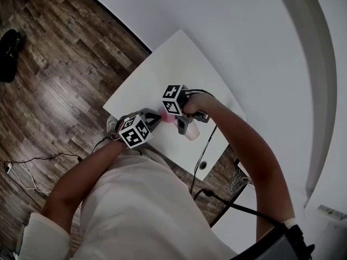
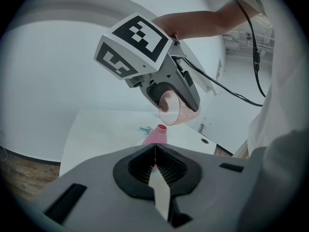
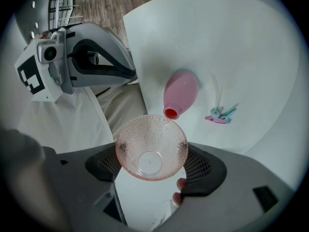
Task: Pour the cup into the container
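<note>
A pink bottle (image 3: 182, 88) with a red-rimmed open mouth (image 3: 170, 112) stands on the white table (image 1: 179, 58). My right gripper (image 3: 152, 162) is shut on a clear pink-tinted dimpled cup (image 3: 151, 146). The cup is tipped, its rim just above the bottle's mouth, and I see nothing inside it. In the left gripper view the cup (image 2: 171, 108) hangs over the bottle (image 2: 157, 135). My left gripper (image 2: 155, 151) is shut with nothing between the jaws, its tips close in front of the bottle's lower body. In the head view the left gripper (image 1: 156, 118) and right gripper (image 1: 187, 128) flank the bottle (image 1: 167, 118).
Small teal and pink clips (image 3: 221, 115) lie on the table beyond the bottle. A black cable (image 1: 203, 161) runs from the right gripper past a round hole in the tabletop (image 1: 203, 165). Wood floor (image 1: 54, 64) lies left of the table, a white wall behind it.
</note>
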Demonstrator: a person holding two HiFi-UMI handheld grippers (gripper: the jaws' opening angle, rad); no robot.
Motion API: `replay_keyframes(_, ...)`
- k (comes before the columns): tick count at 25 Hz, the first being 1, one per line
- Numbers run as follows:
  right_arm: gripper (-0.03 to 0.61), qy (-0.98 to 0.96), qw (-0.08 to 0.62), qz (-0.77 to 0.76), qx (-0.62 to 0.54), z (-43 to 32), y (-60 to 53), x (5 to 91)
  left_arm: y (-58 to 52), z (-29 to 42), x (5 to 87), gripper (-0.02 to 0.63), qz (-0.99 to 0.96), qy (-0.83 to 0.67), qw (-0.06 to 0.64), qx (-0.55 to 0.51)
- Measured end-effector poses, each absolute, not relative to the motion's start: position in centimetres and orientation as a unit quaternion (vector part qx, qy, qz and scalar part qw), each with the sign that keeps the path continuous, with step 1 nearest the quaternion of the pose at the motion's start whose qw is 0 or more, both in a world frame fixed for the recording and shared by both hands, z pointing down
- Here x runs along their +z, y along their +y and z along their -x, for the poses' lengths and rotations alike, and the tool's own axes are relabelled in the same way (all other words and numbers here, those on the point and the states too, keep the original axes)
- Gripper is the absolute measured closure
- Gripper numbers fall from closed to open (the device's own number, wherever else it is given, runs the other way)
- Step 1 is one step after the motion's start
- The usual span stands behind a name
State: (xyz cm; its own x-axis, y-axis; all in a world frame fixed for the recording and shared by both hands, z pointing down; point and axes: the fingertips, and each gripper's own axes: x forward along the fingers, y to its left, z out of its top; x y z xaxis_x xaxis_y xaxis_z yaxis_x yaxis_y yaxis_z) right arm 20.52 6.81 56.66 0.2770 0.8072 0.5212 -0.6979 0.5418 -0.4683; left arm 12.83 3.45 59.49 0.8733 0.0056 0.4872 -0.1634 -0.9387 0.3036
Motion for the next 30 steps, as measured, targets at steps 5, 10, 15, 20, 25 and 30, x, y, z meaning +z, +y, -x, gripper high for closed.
replay_keyframes(5,0.198,-0.371,0.796,0.072,0.473,-20.63,6.69,56.46,3.42,-12.78,59.36,0.602,-0.953,-0.042,0.170,0.249)
replay_keyframes(10,0.198,-0.371,0.795,0.071,0.475,-20.63,6.81,56.41,3.42,-12.79,59.36,0.601,-0.953,-0.042,0.169,0.248)
replay_keyframes(15,0.198,-0.370,0.794,0.069,0.477,-20.71,6.89,56.48,3.43,-12.75,59.43,0.601,-0.953,-0.042,0.169,0.249)
replay_keyframes(20,0.198,-0.369,0.795,0.068,0.477,-20.73,6.84,56.44,3.51,-12.66,59.45,0.603,-0.953,-0.041,0.168,0.249)
replay_keyframes(25,0.198,-0.370,0.794,0.067,0.478,-20.82,6.83,56.51,3.47,-12.66,59.54,0.601,-0.953,-0.042,0.168,0.249)
replay_keyframes(30,0.198,-0.371,0.793,0.065,0.479,-20.94,6.85,56.45,3.54,-12.86,59.49,0.603,-0.953,-0.042,0.167,0.248)
